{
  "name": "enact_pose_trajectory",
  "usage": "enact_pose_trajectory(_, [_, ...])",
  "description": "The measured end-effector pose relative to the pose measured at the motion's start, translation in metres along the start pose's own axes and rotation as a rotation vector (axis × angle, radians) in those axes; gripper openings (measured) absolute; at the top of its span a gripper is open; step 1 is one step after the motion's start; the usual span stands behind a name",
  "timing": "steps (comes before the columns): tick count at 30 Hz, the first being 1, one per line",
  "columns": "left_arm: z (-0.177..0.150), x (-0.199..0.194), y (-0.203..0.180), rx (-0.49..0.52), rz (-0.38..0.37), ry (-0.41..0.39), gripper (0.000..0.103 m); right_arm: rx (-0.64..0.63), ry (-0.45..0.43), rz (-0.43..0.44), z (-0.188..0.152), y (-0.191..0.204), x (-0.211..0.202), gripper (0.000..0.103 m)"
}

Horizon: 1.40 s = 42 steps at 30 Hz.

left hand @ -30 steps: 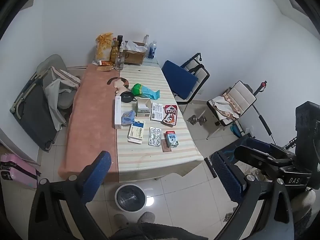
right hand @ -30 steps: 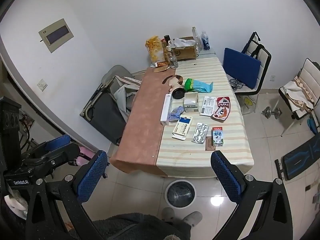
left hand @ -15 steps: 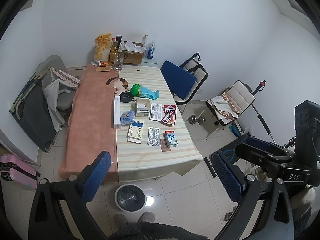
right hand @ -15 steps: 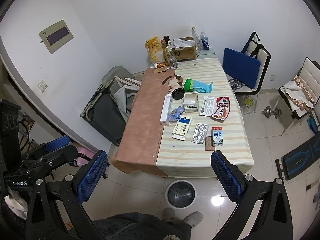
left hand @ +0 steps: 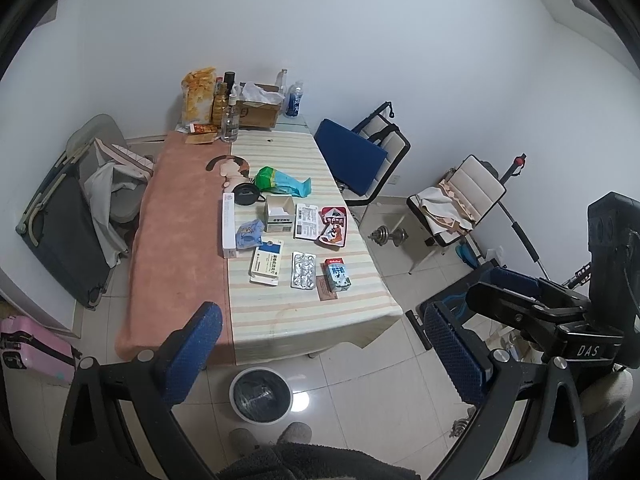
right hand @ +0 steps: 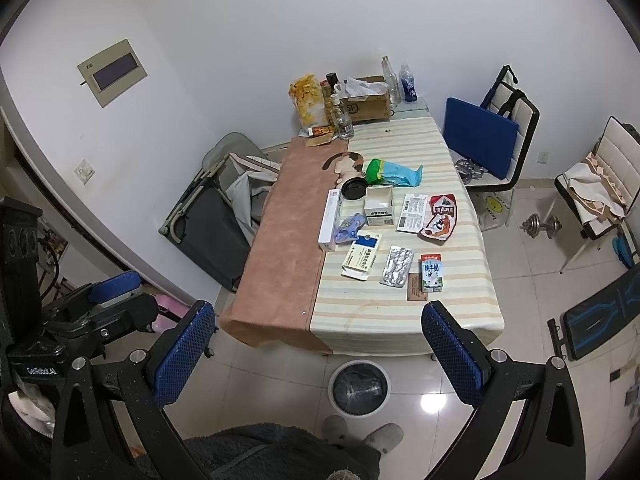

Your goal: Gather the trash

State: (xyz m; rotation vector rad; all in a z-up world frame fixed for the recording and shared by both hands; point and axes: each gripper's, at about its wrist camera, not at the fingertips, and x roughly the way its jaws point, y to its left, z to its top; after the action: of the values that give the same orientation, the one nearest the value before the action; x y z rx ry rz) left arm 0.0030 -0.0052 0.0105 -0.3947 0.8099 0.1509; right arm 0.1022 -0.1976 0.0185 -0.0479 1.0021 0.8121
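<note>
Trash lies on a long table [left hand: 280,312] [right hand: 360,308]: a milk carton [left hand: 337,274] [right hand: 431,273], a silver blister pack [left hand: 303,270] [right hand: 396,266], a blue-white medicine box [left hand: 266,265] [right hand: 361,259], a red snack wrapper [left hand: 333,225] [right hand: 440,218], a green-blue bag [left hand: 282,181] [right hand: 390,172]. A round white bin [left hand: 261,395] [right hand: 359,387] stands on the floor at the table's near end. My left gripper [left hand: 320,348] and right gripper [right hand: 324,350] are both open and empty, held high, well short of the table.
Bottles, a chip bag and a cardboard box [left hand: 258,110] stand at the table's far end. A chair with a blue board [left hand: 352,164] is right of the table, a folded cot [left hand: 60,216] left. A dumbbell [left hand: 388,236] lies on the floor.
Both views have shifted only slightly; the table sits a touch higher and farther. Both grippers stay open and empty.
</note>
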Motion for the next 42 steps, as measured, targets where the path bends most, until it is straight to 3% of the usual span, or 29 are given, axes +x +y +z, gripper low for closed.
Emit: enact_pose_trajectory(42, [-0.0034, 0.0029, -0.0083, 0.005, -0.002, 0.003, 0.103, -0.013, 0.016, 0.002, 0.0046, 0.0057, 0.0019, 0.103])
